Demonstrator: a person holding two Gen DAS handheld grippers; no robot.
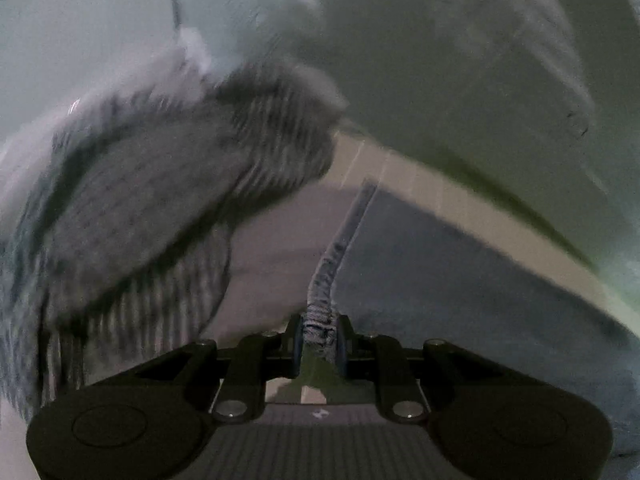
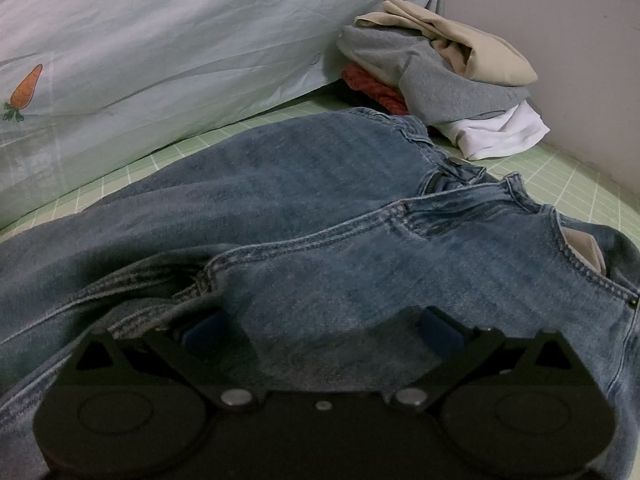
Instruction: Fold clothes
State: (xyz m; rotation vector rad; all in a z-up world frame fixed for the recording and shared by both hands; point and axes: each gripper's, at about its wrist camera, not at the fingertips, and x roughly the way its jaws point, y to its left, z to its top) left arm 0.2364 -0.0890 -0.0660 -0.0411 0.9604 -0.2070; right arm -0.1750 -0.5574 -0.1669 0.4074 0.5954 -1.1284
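Note:
In the left wrist view my left gripper [image 1: 319,340] is shut on a folded edge of blue denim [image 1: 326,280], which runs up and away from the jaws. The view is blurred; a frayed grey-blue jeans leg [image 1: 168,200] hangs at the left. In the right wrist view blue jeans [image 2: 304,200] lie spread on a green checked sheet [image 2: 560,172], waistband to the right. My right gripper [image 2: 320,328] is open, its blue pads either side of the denim near the crotch seam, resting low on the fabric.
A pale quilt with a carrot print [image 2: 160,40] lies along the back left. A pile of clothes [image 2: 440,76], beige, grey, red and white, sits at the back right against the wall [image 2: 560,20].

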